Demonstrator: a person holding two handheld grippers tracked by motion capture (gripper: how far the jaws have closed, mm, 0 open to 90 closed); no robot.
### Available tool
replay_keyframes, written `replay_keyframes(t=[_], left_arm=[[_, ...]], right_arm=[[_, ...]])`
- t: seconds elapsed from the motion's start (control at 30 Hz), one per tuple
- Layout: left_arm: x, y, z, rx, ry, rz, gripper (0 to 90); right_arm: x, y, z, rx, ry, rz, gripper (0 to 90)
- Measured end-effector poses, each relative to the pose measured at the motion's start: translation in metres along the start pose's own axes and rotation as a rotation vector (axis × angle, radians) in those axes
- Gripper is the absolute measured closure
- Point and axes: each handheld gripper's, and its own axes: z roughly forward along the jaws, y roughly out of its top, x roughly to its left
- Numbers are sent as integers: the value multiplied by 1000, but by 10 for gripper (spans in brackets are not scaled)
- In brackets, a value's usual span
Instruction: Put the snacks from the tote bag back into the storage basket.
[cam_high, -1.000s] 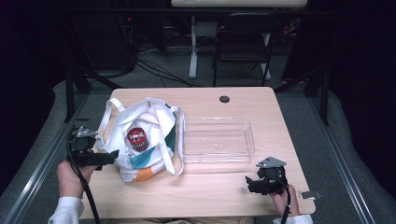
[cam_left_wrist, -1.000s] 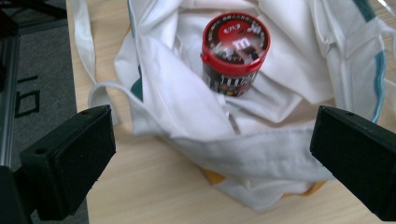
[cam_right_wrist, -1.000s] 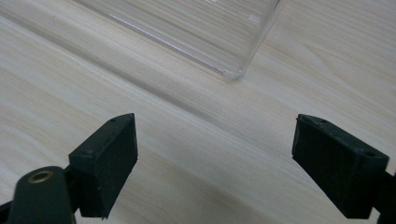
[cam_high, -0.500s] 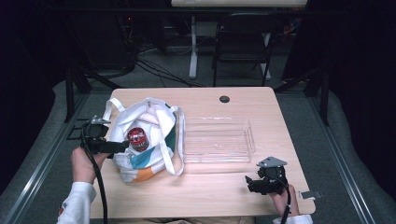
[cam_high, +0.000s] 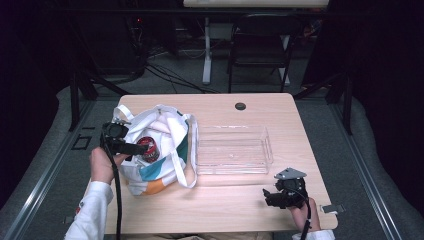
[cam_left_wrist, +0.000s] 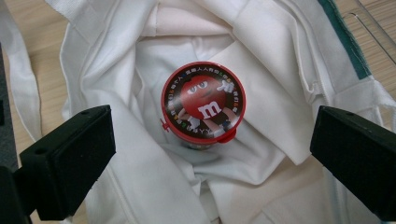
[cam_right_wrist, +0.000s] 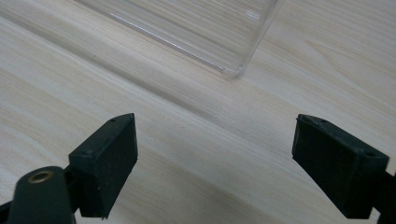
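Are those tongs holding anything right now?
No. The left tongs gape open over the red-lidded candy tub in the bag; the right tongs are open, empty.

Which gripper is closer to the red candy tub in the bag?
Left. The left gripper hangs open right above the red candy tub in the bag; the right gripper sits far across the table.

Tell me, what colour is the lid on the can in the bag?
Red lid, clearest in the left gripper view.
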Motion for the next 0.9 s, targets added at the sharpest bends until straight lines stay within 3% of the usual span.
replay_keyframes(t=[0.9], left_arm=[[1,18,50,132,-4,16,20]], right_arm=[[0,0,0,2,1,-2,138]])
